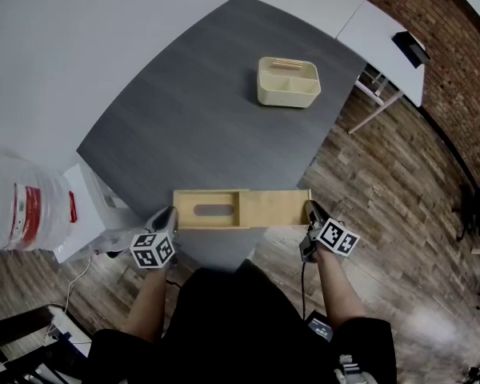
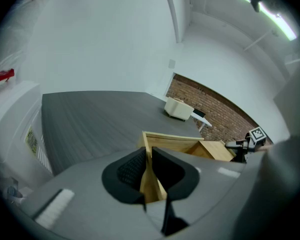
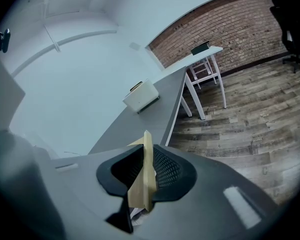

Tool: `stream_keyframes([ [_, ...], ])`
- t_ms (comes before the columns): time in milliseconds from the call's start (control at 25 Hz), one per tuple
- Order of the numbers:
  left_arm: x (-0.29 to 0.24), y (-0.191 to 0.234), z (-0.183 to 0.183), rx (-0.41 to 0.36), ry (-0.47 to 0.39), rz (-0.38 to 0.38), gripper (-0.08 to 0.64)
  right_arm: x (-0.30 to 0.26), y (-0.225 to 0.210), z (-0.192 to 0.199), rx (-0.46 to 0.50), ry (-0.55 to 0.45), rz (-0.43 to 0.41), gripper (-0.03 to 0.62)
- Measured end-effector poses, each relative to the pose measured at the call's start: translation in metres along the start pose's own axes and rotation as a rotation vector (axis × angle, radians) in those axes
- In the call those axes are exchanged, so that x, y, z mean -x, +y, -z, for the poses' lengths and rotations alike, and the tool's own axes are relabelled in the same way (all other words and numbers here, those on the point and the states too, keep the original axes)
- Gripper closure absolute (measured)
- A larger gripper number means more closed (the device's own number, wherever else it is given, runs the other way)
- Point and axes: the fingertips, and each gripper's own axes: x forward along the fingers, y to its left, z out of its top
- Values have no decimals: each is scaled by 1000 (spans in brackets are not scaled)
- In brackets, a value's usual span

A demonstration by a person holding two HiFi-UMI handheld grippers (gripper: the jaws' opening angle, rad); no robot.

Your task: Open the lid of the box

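- Head view: light wooden oblong box [image 1: 210, 210] sits at near edge of dark grey bench [image 1: 208, 118], long axis left–right betw. both claws. Thin wooden sliding lid [image 1: 280, 209] appears part-way out toward the right. Left claw [image 1: 168, 217] at box's left end, right claw [image 1: 312, 212] at lid's right end. Cream plastic tray [image 1: 288, 82] well apart, far side.
- Left gripper view: left claw [image 2: 149, 154] pinching box [image 2: 170, 143] by its end wall; open interior just beyond, lid [image 2: 222, 150] further off.
- Right gripper view: right claw [image 3: 146, 159] pinching lid [image 3: 140, 194] edge-on betw. pads.
- Assessment: lid travel follows box's long axis, away from left claw. Right claw is on the lid; left claw braces the box.
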Motion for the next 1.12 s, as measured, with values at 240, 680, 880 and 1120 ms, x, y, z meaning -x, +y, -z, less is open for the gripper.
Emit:
stream_keyframes([
  [240, 0, 0, 0, -8, -11, -3, 523, -2, 1, -4, 13, -16, -6, 507],
  [680, 1, -2, -8, -45, -84, -1, 523, 0, 3, -17, 184, -27, 6, 396],
  [880, 15, -5, -35, -52, -218, -4, 522, 11, 4, -38, 351, -122, 40, 391],
  [1120, 41, -24, -65, -31, -369, -3, 522, 19, 45, -70, 571, -299, 10, 434],
])
